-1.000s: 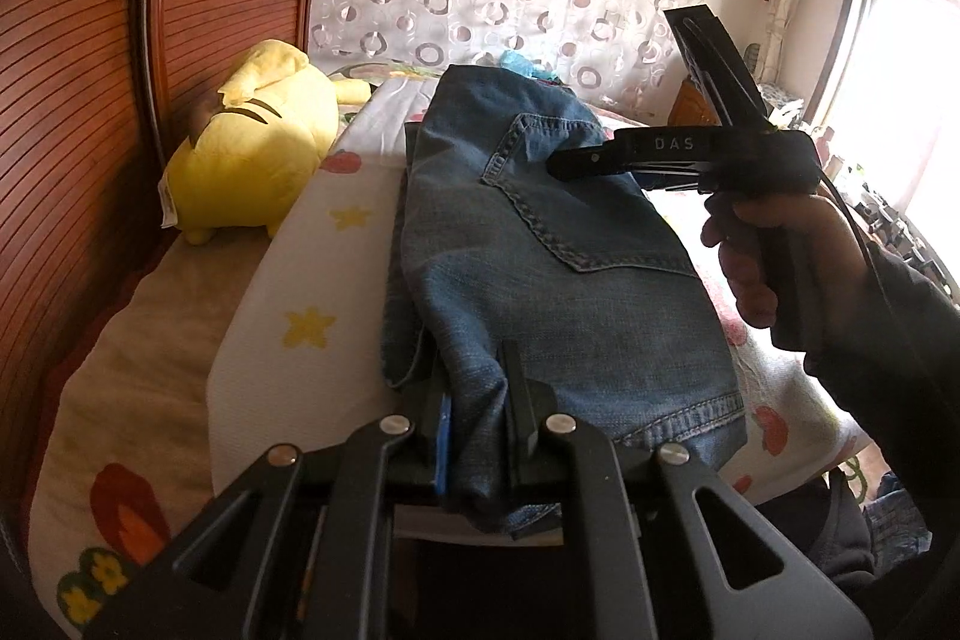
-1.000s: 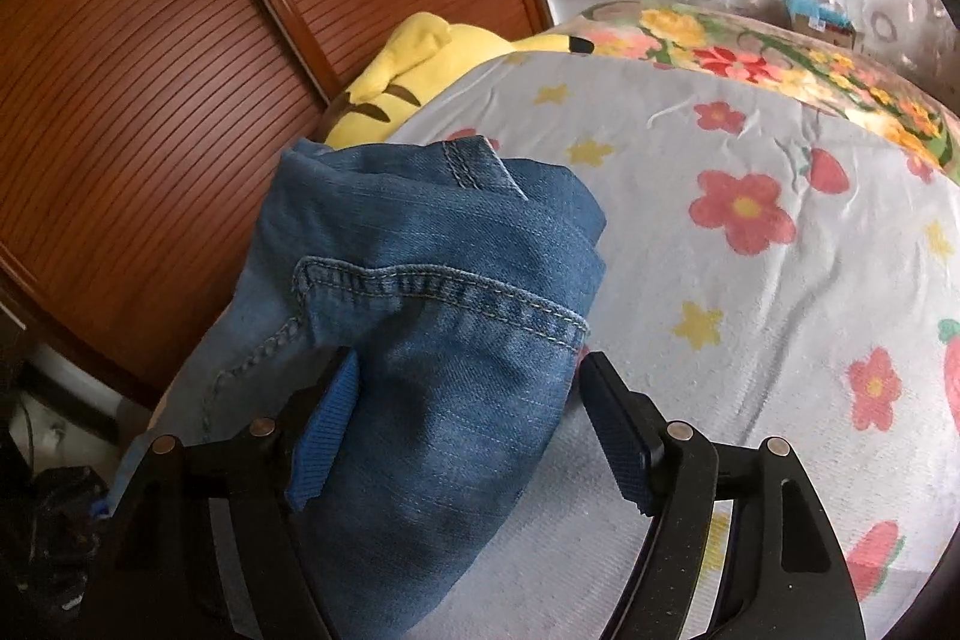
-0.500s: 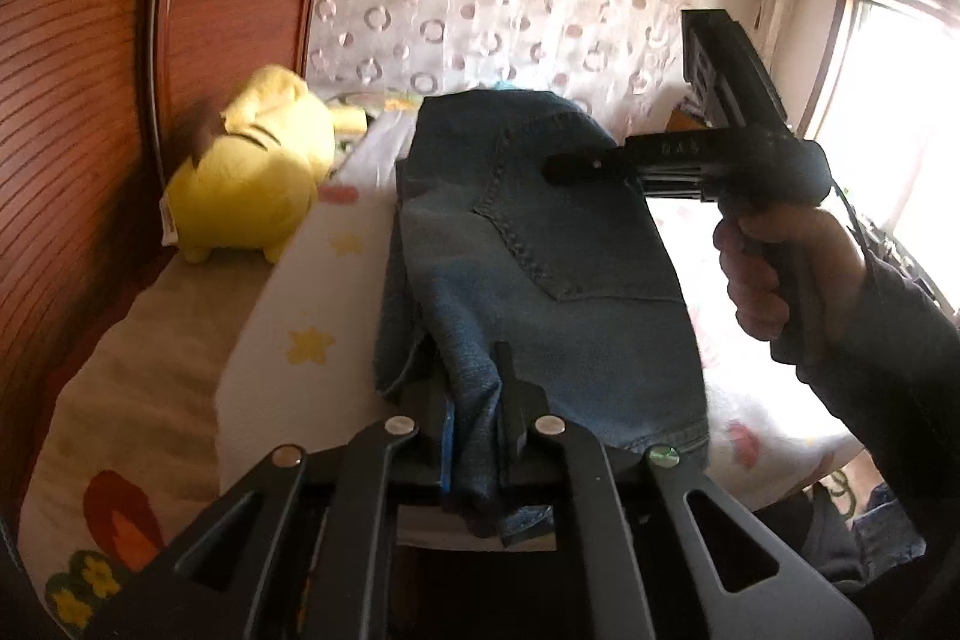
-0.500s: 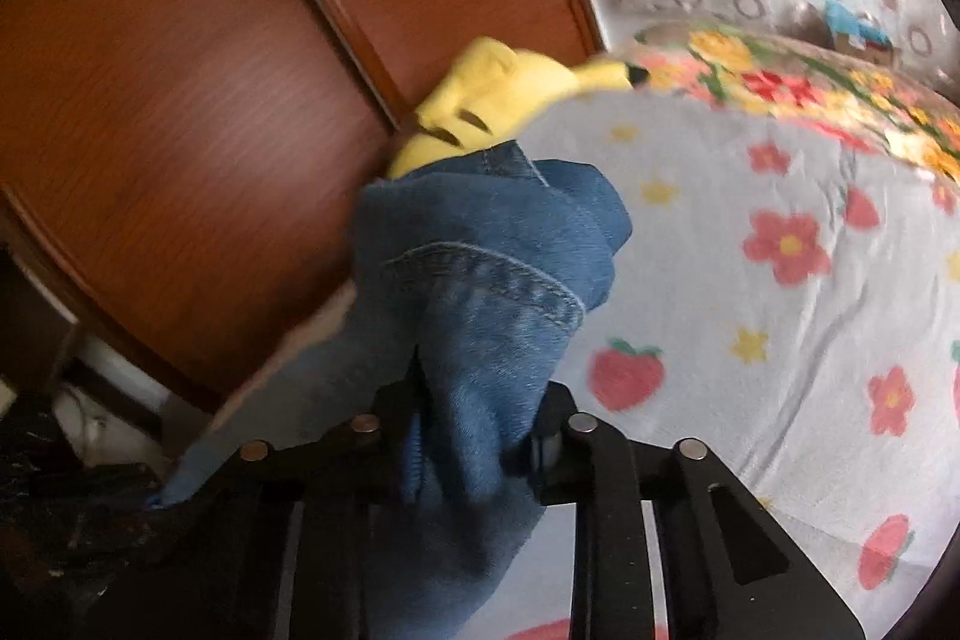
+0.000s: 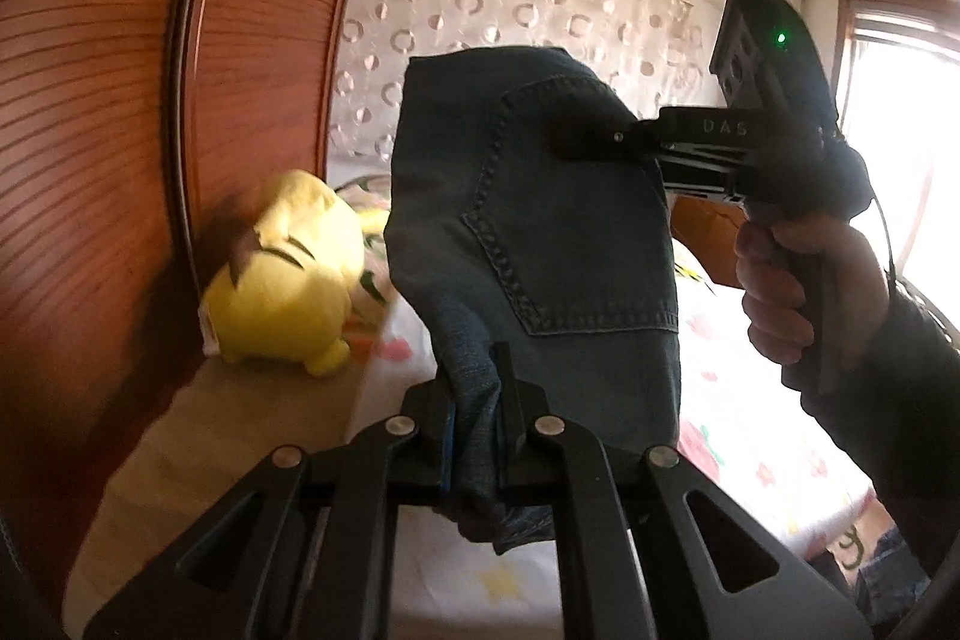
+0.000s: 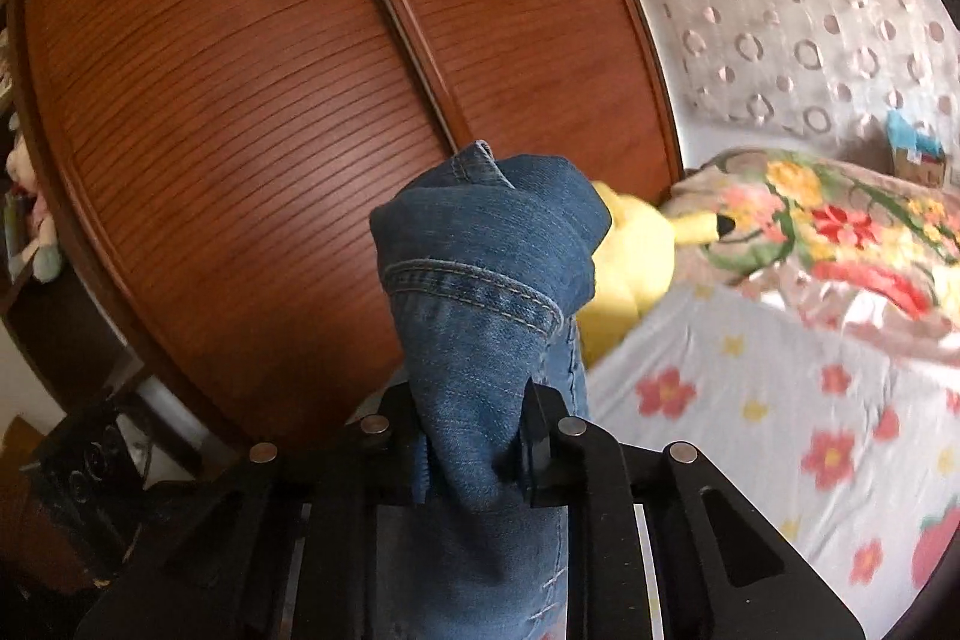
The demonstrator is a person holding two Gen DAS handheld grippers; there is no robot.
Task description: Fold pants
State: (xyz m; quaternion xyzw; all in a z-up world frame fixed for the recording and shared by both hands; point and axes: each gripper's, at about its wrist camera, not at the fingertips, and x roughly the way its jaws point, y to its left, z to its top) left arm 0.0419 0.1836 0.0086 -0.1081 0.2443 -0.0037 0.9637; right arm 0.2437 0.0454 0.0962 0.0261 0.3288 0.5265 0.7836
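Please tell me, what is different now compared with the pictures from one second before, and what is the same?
The right gripper, open around the jeans a second ago, has clamped onto them, its jaws closing further. Both grippers then lifted the jeans up off the bed. The left gripper kept its grip on the denim, and the yellow plush toy stayed by the wardrobe.

I see a bed (image 6: 780,460) covered by a white sheet (image 6: 720,436) printed with red flowers, yellow stars and strawberries. A yellow plush toy (image 5: 282,280) lies on it near the wooden wall. A floral quilt (image 6: 828,232) is bunched at the far end. Beige fabric (image 5: 180,448) edges the sheet's left side.
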